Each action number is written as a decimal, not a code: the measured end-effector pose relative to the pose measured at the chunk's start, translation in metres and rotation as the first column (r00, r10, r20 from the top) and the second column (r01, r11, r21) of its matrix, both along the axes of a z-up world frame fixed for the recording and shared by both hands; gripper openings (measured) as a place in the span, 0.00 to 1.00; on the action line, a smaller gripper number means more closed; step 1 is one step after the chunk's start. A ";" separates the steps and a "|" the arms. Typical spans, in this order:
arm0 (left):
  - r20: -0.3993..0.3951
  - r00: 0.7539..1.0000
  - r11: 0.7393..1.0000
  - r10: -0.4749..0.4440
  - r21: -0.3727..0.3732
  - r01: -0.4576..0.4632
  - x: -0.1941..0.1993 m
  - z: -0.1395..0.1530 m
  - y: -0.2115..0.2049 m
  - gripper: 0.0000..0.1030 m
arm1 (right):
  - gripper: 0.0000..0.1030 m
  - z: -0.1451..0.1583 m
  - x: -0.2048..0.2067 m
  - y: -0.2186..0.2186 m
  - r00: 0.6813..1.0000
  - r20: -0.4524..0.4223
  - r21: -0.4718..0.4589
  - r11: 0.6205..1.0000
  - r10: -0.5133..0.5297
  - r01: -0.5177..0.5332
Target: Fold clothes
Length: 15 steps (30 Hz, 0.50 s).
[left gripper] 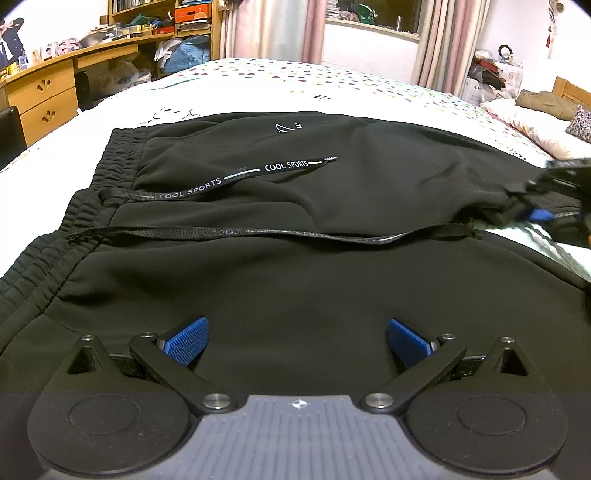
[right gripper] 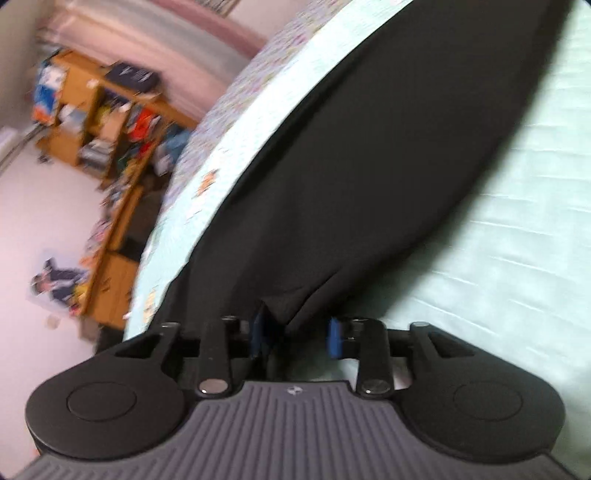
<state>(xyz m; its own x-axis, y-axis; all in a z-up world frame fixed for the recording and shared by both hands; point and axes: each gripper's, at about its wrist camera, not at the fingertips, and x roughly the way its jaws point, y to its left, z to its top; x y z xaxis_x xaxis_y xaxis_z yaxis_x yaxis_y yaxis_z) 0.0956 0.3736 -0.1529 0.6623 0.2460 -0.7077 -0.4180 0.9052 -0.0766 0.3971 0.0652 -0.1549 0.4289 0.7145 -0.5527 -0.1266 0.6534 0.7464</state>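
Black sweatpants [left gripper: 295,266] lie flat across the bed, elastic waistband at the left, with a "COOL SPORTS" drawstring [left gripper: 284,166] on top. My left gripper [left gripper: 297,341] hovers low over the near side of the pants, jaws wide open and empty. My right gripper [left gripper: 554,206] is at the right end of the pants, where the cloth bunches up. In the blurred right wrist view the pants [right gripper: 369,166] narrow to a peak between the right gripper [right gripper: 294,338] jaws. The cloth lies against the left pad [right gripper: 255,336]. A pale gap shows before the right pad [right gripper: 334,338].
The bed [left gripper: 277,77] has a dotted cover, and a pale green sheet [right gripper: 517,258] lies beside the pants. A wooden desk and shelves [left gripper: 48,88] stand at the left. Pillows and a brown garment [left gripper: 539,107] sit at the far right. Curtains [left gripper: 280,29] hang behind.
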 end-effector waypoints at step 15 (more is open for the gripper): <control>0.009 1.000 1.000 0.018 -0.015 -0.018 -0.006 0.007 -0.001 0.99 | 0.14 0.003 -0.089 0.056 0.948 0.070 -0.057 0.950 0.310 -0.307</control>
